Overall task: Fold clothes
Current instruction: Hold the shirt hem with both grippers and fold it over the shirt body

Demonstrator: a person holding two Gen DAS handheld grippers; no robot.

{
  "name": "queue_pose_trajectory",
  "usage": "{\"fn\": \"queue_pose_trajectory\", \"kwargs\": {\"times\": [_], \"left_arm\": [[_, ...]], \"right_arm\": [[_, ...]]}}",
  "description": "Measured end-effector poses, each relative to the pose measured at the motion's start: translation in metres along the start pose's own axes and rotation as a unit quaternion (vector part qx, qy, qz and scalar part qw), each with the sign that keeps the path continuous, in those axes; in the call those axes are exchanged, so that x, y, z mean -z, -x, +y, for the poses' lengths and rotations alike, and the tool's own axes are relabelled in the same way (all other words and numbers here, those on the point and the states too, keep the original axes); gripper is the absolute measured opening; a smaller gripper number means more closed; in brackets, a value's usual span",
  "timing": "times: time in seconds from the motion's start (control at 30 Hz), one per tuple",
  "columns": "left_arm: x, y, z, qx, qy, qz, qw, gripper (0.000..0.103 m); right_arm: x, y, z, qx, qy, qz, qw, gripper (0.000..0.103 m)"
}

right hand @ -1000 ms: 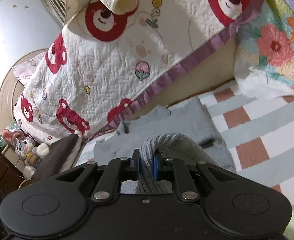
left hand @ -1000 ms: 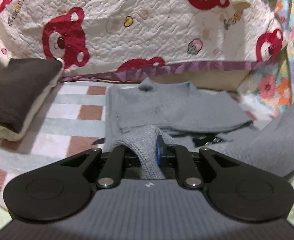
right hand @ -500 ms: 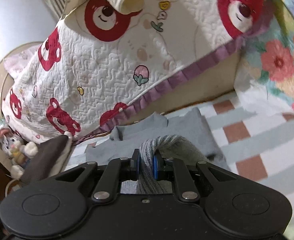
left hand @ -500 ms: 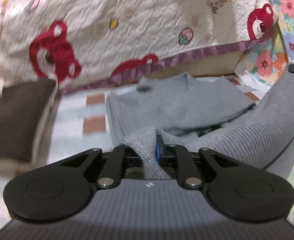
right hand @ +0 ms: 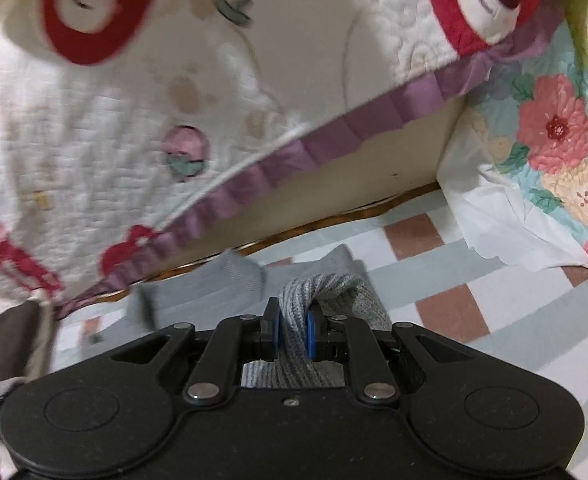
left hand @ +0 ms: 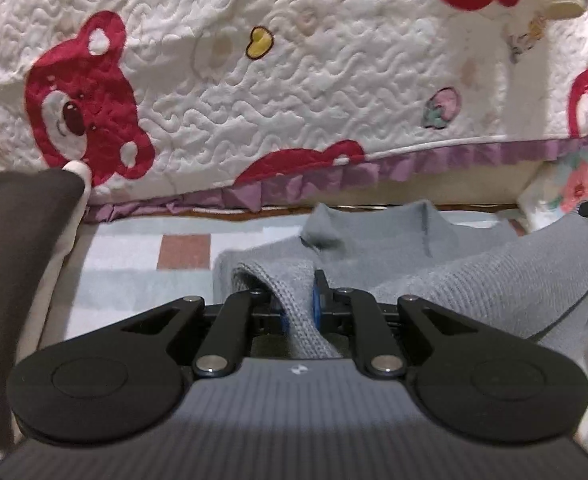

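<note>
A grey knit sweater (left hand: 390,240) lies on the checked mat, its collar toward the bed. My left gripper (left hand: 299,307) is shut on a ribbed edge of it and holds that edge up over the flat part. A raised band of the sweater (left hand: 514,280) stretches away to the right. In the right wrist view my right gripper (right hand: 293,330) is shut on another bunched fold of the same sweater (right hand: 326,288), held low over the garment's far part (right hand: 214,284).
A white quilt with red bears (left hand: 294,80) hangs over the bed edge just beyond the sweater. A folded dark brown and cream stack (left hand: 18,248) sits at the left. A floral blanket (right hand: 554,128) lies at the right. The checked mat (right hand: 474,288) spreads to the right.
Both grippers have carried the sweater's held edge forward toward the collar and the bed. The quilt now looms closer and the flat part of the sweater looks shorter.
</note>
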State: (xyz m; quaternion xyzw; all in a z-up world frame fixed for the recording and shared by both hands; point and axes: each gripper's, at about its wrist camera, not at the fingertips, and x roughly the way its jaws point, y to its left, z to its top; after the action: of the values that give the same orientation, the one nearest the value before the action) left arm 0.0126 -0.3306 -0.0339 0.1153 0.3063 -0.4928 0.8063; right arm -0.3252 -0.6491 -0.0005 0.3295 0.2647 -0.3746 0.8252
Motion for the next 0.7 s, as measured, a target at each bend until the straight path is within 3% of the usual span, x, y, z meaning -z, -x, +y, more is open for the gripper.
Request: {"fn": "queue_pose_trajectory", "kwargs": {"times": [0.13,0.23,0.4,0.5,0.6,0.7], "left_arm": [[0.021,-0.055,0.028,0.003,0.041,0.03,0.9987,0.01],[0.035,-0.072,0.049,0.022,0.109,0.032,0.9933,0.01],[0.011,-0.058,0.049,0.057,0.081,-0.014,0.995,0.008],[-0.005,-0.038,0.056,0.124,0.127,-0.021,0.9839,0.009],[0.0,-0.052,0.053,0.093,0.096,-0.011,0.9909,0.009],[0.017,-0.074,0.062,0.084,0.12,0.017,0.9891,0.01]], "right_arm": [[0.017,-0.059,-0.002,0.016,-0.041,-0.021,0.999,0.016],[0.023,-0.079,0.002,0.026,-0.04,-0.015,0.999,0.016],[-0.002,-0.074,0.007,0.033,-0.004,-0.01,0.999,0.016],[-0.021,-0.074,0.007,0.025,-0.009,-0.016,1.0,0.016],[-0.026,-0.079,0.007,0.009,-0.036,-0.008,0.999,0.015],[-0.02,-0.098,0.006,0.041,-0.018,0.014,0.999,0.015]]}}
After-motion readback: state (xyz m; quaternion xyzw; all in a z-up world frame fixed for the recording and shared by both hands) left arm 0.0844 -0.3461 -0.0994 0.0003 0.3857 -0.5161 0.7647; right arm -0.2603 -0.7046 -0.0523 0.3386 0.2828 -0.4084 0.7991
